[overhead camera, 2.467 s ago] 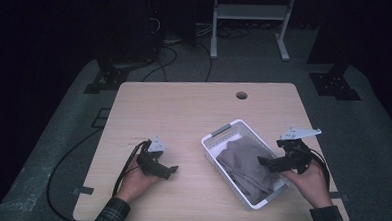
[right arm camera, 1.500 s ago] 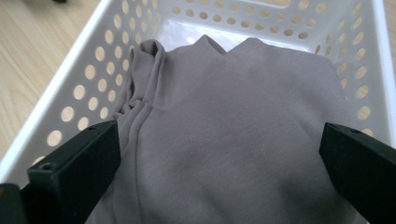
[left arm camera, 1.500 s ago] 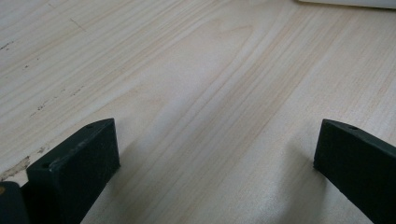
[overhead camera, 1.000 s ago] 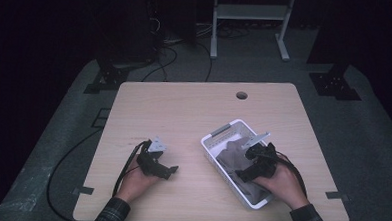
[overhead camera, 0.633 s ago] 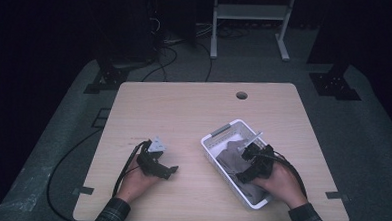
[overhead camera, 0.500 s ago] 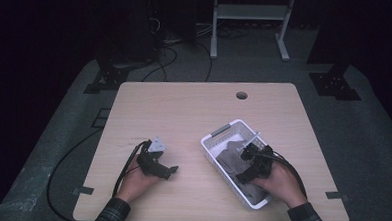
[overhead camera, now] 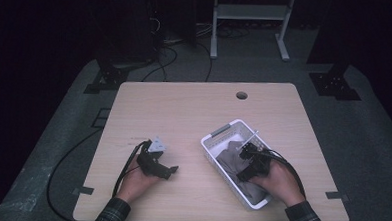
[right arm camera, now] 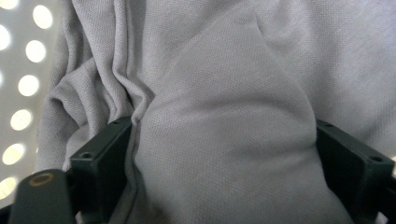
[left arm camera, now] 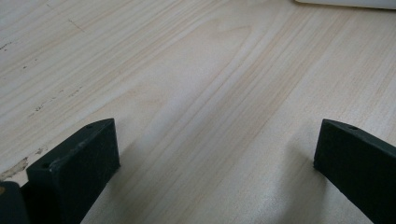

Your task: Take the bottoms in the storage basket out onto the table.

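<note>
High view first, from the near edge outward: we see two plaid sleeves come in at the bottom, each hand carrying a hand-held gripper. Our left hand-held gripper (overhead camera: 170,170) rests low on the bare pale-wood worktop (overhead camera: 194,115), its cable looping off the near left edge; in the left gripper view its jaws stand wide apart with nothing but wood grain between them. Our right hand-held gripper (overhead camera: 244,173) is down inside the white basket (overhead camera: 222,132), which sits tilted on the right half of the worktop, close to the near edge. The grey cloth (overhead camera: 232,159) lies bunched in that basket. In the right gripper view we see a thick fold of the cloth (right arm camera: 224,140) bulging between the two jaws, which stand wide on either side of it and touch it at the flanks; we cannot tell whether they press it. The perforated basket wall (right arm camera: 18,84) glows at the left of that view.

Farther out, the worktop carries a round cable hole (overhead camera: 241,95) near its far edge. Beyond it we see grey carpet, loose black cables, dark stand feet at both sides and a white metal frame (overhead camera: 251,13) at the back.

The room past that is too dark to make out. The right hand hides part of the cloth and the basket's near end.
</note>
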